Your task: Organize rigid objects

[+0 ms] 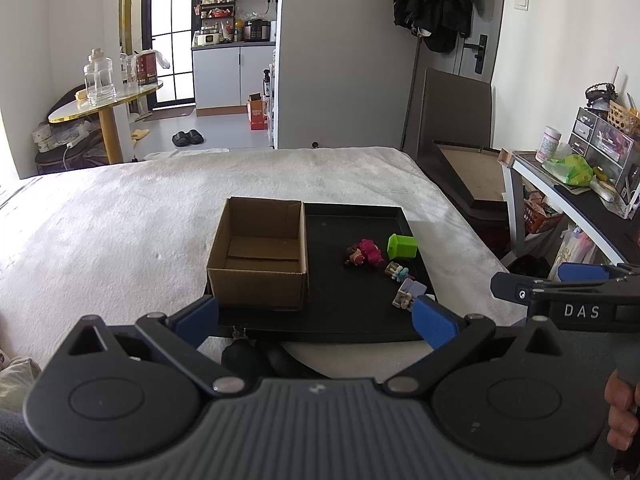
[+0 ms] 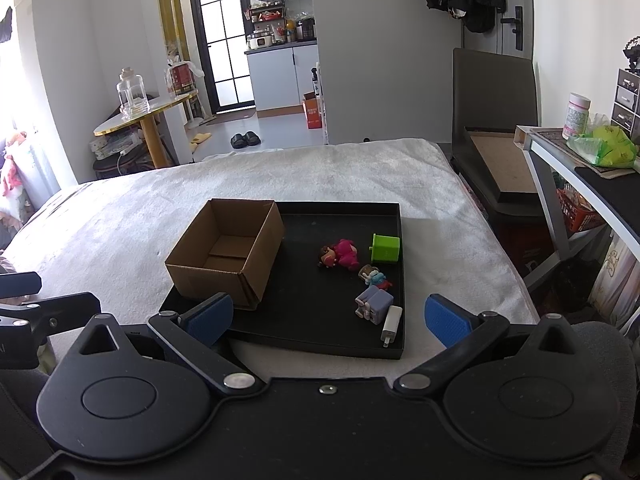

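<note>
1. In the left wrist view the left gripper's [image 1: 316, 316] right blue pad is covering the near right corner of the black tray [image 1: 352, 216], so the white charger [image 2: 391, 322] is showing only in the right wrist view, and the lilac block toy [image 1: 408, 293] is partly cut off behind that pad.
2. The small figure [image 2: 375, 276] between the toys is too tiny to identify; the cardboard box's [image 2: 228, 250] floor is showing only folded flaps.
3. Counting: one tray is lying mid-frame on the white bed cover [image 2: 120, 216], carrying one open box on its left half and five small items on its right half: one pink doll [image 2: 340, 255], one green cube [image 2: 385, 249], one small figure, one lilac block toy, one charger.
4. Both grippers are hovering low at the bottom of their frames, facing the tray, touching nothing.
5. The left gripper is spread wide and released; the right gripper [image 2: 328, 320] is likewise gaping, grasping nothing.
</note>
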Demonstrator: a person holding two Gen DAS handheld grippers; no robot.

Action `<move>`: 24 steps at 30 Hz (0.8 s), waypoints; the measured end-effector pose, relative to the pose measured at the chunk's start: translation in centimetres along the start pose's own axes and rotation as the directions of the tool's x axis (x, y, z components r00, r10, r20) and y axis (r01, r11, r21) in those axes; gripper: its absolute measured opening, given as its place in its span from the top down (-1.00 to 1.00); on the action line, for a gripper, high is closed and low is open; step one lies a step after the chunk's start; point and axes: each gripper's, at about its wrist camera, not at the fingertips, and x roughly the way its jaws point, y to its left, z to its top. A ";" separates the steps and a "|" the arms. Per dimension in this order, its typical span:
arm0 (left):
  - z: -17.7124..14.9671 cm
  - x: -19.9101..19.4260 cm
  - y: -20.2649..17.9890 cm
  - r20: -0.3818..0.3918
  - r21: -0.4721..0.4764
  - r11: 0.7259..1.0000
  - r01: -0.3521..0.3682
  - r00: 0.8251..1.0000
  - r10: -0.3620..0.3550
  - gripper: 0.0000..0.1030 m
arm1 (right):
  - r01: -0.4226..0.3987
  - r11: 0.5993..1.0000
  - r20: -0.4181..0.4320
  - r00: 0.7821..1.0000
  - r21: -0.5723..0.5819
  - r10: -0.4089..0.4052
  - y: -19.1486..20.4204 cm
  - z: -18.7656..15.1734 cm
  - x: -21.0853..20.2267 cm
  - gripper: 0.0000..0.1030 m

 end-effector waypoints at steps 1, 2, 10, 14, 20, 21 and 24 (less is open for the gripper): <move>0.0 0.0 0.0 -0.001 0.000 1.000 0.000 1.000 0.000 -0.99 | -0.002 1.000 -0.001 1.000 0.001 0.002 0.0 0.0 0.0 -1.00; 0.0 0.0 0.0 -0.002 0.000 1.000 0.000 1.000 0.000 -0.99 | -0.004 1.000 -0.001 1.000 0.002 0.004 -0.1 0.0 -0.1 -1.00; 0.0 -0.1 0.1 -0.001 -0.004 1.000 0.000 1.000 0.000 -0.99 | 0.001 1.000 -0.001 1.000 0.001 -0.001 -0.1 0.1 -0.2 -1.00; 0.1 -0.3 0.3 0.010 -0.013 1.000 -0.003 1.000 0.003 -0.99 | -0.007 1.000 -0.004 1.000 0.008 0.007 -0.1 0.1 -0.1 -1.00; 0.0 -0.4 0.3 0.016 -0.012 1.000 -0.001 1.000 0.001 -0.99 | -0.014 1.000 0.003 1.000 0.015 0.014 -0.3 -0.3 -0.1 -1.00; 0.1 -0.4 0.2 0.018 -0.012 1.000 -0.001 1.000 0.002 -0.99 | -0.012 1.000 0.004 1.000 0.016 0.012 -0.3 -0.3 0.0 -1.00; -0.1 -0.1 0.2 0.026 -0.008 1.000 0.014 1.000 -0.014 -0.99 | -0.004 1.000 0.012 1.000 0.024 0.004 -0.5 -0.5 0.1 -1.00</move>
